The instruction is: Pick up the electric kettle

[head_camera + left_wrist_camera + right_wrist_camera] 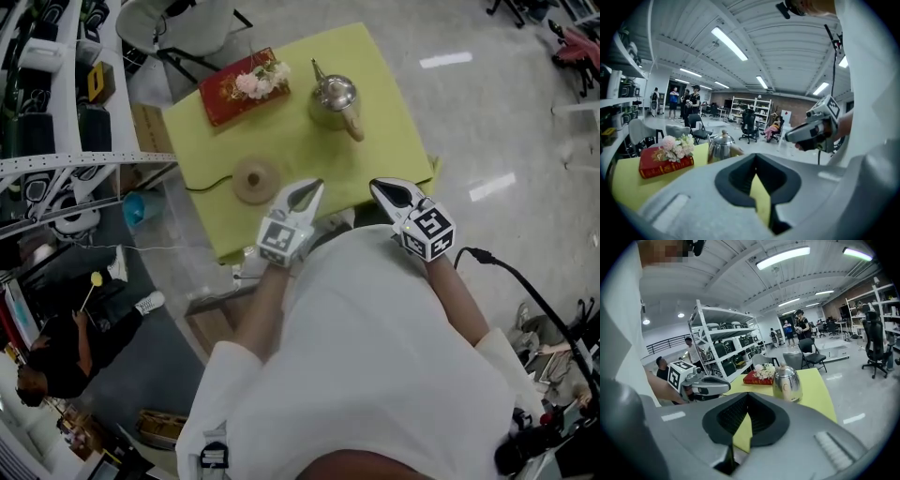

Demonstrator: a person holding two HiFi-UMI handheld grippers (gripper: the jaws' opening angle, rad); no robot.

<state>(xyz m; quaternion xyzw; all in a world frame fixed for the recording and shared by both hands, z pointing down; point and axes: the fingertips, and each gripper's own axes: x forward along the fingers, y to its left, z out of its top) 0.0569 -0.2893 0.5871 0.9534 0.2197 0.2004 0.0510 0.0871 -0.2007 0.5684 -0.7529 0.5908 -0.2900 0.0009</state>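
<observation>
Polished steel electric kettle (336,101) upright on far side of yellow-green table cover (291,141); right of red book topped with flowers (242,86); apart from round tan base disc (255,178); left gripper (317,186) jaws pressed together, nothing between; right gripper (377,186) likewise; both at near table edge, well apart from kettle.

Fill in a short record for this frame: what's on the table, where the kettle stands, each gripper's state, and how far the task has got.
surface: yellow-green table
kettle: steel electric kettle, upright on the far side, off its base
base: round corded base, nothing on it, near the left gripper
other items: red book with flowers on it, far left corner
left gripper: jaws together, empty, at the table's near edge
right gripper: jaws together, empty, at the near edge
progress: kettle not yet touched
</observation>
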